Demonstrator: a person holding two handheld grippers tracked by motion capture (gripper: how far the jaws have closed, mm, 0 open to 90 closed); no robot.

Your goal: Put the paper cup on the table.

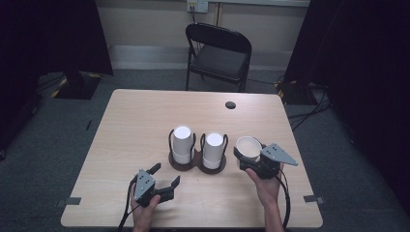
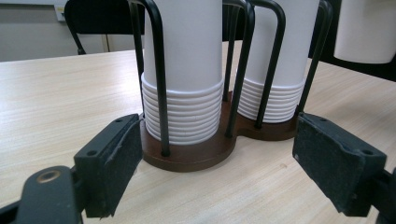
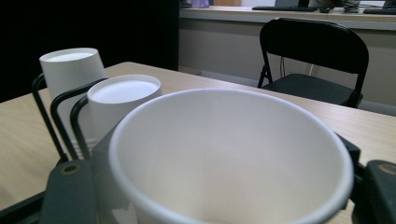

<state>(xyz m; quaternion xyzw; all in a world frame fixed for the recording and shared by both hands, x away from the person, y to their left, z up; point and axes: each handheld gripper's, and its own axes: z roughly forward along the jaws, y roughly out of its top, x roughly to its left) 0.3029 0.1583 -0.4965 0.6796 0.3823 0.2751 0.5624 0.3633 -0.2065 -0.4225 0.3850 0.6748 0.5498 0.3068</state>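
Two stacks of upside-down white paper cups, one on the left [image 1: 182, 144] and one on the right [image 1: 213, 150], stand in a brown double holder [image 1: 197, 166] with black wire loops at the table's middle. My left gripper [image 1: 166, 175] is open, just in front of and left of the holder. In the left gripper view its jaws stand wide apart on either side of the holder base [image 2: 191, 154], not touching it. My right gripper [image 1: 249, 155] is shut on a single upright white cup [image 1: 248, 146] [image 3: 224, 154], held to the right of the holder.
A black folding chair [image 1: 220, 53] stands behind the table's far edge. A round cable hole [image 1: 230, 105] sits near the far right of the tabletop [image 1: 130, 121]. Grey tape marks [image 1: 73, 201] lie at the near corners. Dark curtains hang on both sides.
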